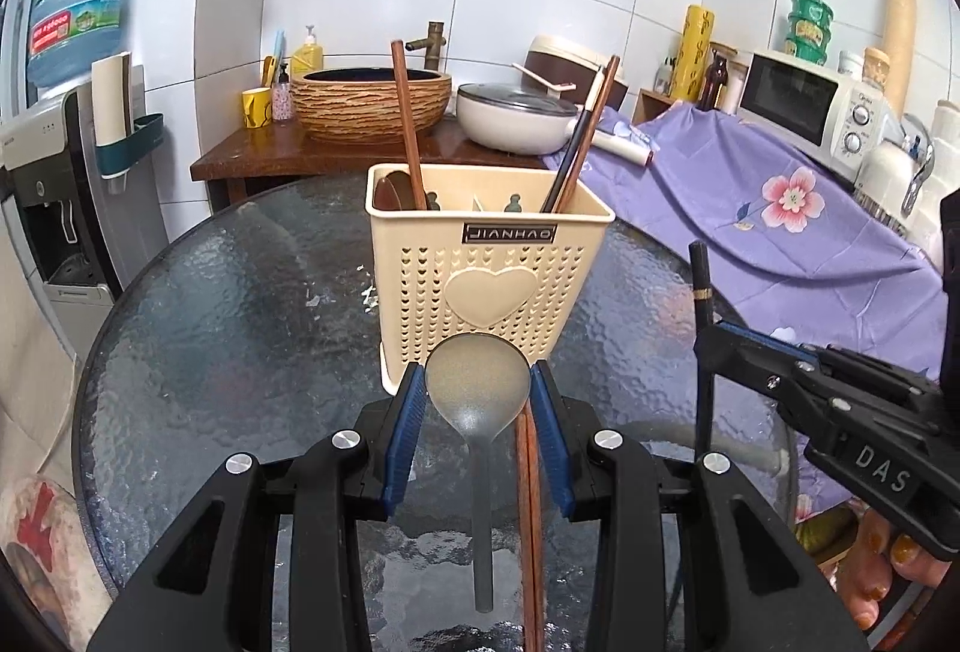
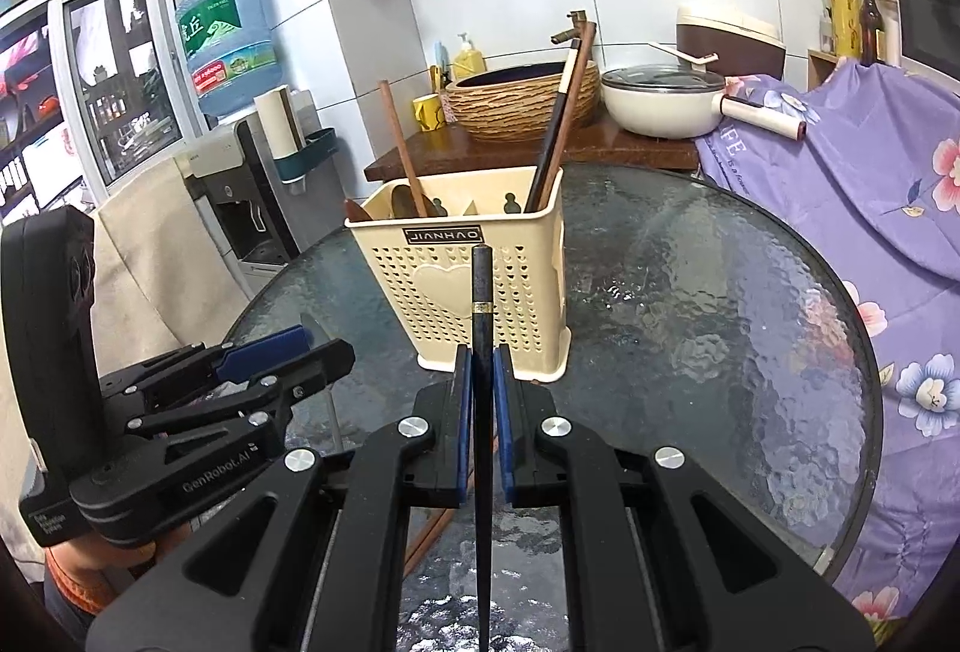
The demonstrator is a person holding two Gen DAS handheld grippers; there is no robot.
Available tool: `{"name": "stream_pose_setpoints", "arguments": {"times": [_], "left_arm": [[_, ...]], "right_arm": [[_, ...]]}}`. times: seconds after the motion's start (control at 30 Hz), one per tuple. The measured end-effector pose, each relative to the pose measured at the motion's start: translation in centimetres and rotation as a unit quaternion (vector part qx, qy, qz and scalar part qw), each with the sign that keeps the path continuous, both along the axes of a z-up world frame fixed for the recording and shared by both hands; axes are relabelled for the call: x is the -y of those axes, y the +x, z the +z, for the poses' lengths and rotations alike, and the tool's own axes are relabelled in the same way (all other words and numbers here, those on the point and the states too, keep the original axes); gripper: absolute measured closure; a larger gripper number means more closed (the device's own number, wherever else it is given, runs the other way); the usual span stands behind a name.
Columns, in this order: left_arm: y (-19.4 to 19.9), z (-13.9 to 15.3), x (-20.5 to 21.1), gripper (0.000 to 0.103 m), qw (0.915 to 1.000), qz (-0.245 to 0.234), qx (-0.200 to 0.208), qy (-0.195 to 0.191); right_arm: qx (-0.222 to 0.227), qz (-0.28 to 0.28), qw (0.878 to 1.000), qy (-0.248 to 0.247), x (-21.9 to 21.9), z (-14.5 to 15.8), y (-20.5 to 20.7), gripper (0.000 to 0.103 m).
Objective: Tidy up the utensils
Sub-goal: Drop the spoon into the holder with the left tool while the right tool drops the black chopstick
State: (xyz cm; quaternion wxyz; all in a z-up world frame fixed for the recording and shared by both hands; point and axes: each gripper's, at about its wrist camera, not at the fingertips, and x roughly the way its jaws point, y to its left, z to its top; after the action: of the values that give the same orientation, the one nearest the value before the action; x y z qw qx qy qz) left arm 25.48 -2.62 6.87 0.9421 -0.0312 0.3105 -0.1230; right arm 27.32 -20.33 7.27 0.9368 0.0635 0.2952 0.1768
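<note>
Sorting step: in front of the cream caddy (image 1: 489, 262), left gripper (image 1: 478, 400) jaws bracket a grey spoon (image 1: 478, 400); right gripper (image 2: 482, 382) is clamped on a black chopstick (image 2: 481, 304). Next, probably, lift each above the caddy's rim.

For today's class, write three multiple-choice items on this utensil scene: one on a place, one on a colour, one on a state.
1. Where does the cream perforated plastic utensil holder stand?
A. on the round textured-glass table
B. on a wall shelf
C. inside a microwave

2. What colour is the plastic spoon between the left claw's pads?
A. red
B. grey
C. yellow

3. What state is the right claw in?
A. wide open and holding nothing
B. out of view
C. shut on a dark blue chopstick

Answers: 1 A, the holder's base rests on the glass; 2 B, its bowl and handle are matt grey; 3 C, the blue pads press both sides of the chopstick.
</note>
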Motion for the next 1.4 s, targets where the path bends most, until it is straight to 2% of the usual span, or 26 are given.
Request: {"name": "stream_pose_setpoints", "arguments": {"times": [0.37,0.5,0.7,0.9,1.0,1.1,1.2,1.33,1.4], "left_arm": [[-0.1,1.9,-0.4,0.068,0.9998,-0.006,0.019,-0.002],[0.4,3.6,-0.5,0.068,0.9994,-0.011,0.032,-0.009],[3.0,9.1,-1.3,0.068,0.996,0.017,0.085,-0.024],[6.5,14.9,-2.0,0.068,0.9904,0.048,0.12,-0.049],[8.3,16.5,-1.9,0.068,0.9875,0.064,0.13,-0.06],[9.4,16.9,-1.1,0.068,0.9864,0.071,0.139,-0.052],[10.5,15.9,-0.2,0.068,0.9852,0.083,0.146,-0.036],[11.7,13.6,0.1,0.068,0.9865,0.089,0.135,-0.023],[12.1,11.9,0.4,0.068,0.9885,0.085,0.124,-0.016]], "right_arm": [[0.014,0.014,1.0,0.013,-0.1,2.2,-0.2,0.095],[0.019,0.019,0.999,0.03,0.2,3.8,0.1,0.095],[0.056,0.022,0.998,0.029,-0.1,8.2,1.0,0.095],[0.103,0.015,0.994,0.01,-0.7,14.7,3.2,0.095],[0.121,0.005,0.993,0.008,-1.0,17.9,4.9,0.095],[0.142,-0.015,0.99,0.003,-1.1,20.2,6.3,0.095],[0.166,-0.038,0.985,-0.009,-1.3,21.0,7.6,0.095],[0.167,-0.059,0.984,-0.009,-1.6,19.7,9.6,0.095],[0.155,-0.061,0.986,-0.016,-1.9,18.1,10.6,0.095]]}}
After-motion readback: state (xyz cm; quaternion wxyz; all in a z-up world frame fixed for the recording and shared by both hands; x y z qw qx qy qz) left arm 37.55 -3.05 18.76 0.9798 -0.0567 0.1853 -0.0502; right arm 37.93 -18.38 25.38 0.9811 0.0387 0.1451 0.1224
